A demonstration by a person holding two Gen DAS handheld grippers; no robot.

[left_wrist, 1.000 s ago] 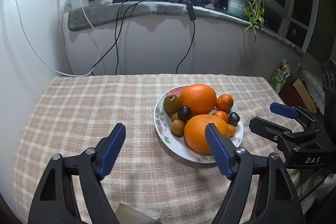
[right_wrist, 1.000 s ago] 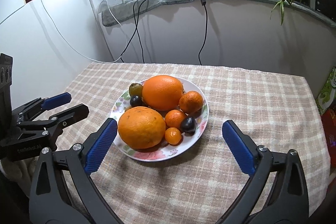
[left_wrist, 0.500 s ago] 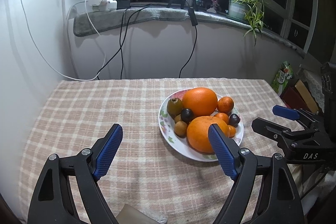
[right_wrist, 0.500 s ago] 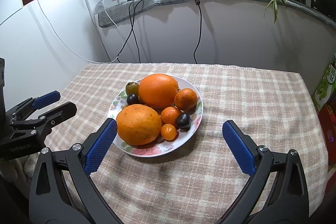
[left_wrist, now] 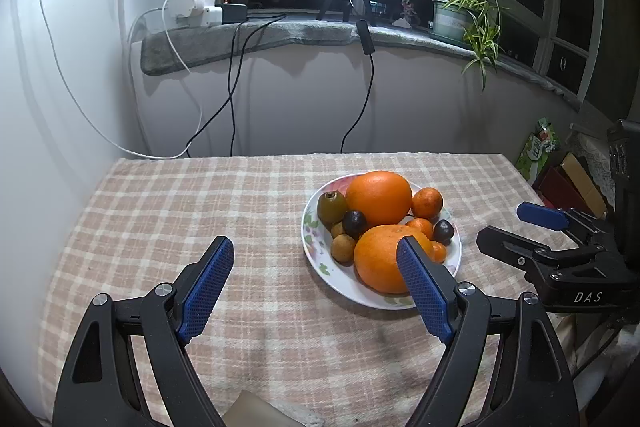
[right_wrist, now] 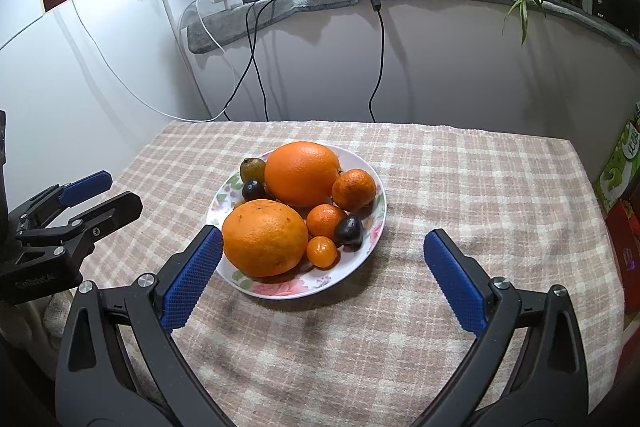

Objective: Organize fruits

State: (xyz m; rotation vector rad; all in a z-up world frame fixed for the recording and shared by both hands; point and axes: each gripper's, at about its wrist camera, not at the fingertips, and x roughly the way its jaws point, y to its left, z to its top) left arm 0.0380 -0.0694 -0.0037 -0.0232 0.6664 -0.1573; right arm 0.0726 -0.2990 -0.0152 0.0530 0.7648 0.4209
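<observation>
While both pairs of tongs hang above the worktop with nothing between their blue-padded fingers, the round white floral-rimmed plate [right_wrist: 374,227] sits on the beige checked tablecloth [right_wrist: 460,183], heaped with fruit. The left tongs [left_wrist: 316,281] are spread wide; their right finger overlaps the near large orange [left_wrist: 378,259] in the left wrist view, though contact cannot be judged. The right tongs [right_wrist: 322,269] are equally wide apart, with their left finger just beside the plate's near rim.

On the plate, a second, bigger round orange [right_wrist: 302,173] lies behind the near one. A medium mandarin [right_wrist: 354,189] rests to its right, with a smaller mandarin [right_wrist: 325,221] and a tiny orange kumquat-like fruit [right_wrist: 321,251] in front. A dark purple plum-like fruit [right_wrist: 349,231] touches the small mandarin. At the plate's far left lie a green-brown kiwi-like fruit [right_wrist: 253,169] and another dark round fruit [right_wrist: 253,190]. Two small brown fruits [left_wrist: 343,247] show in the left wrist view only.
</observation>
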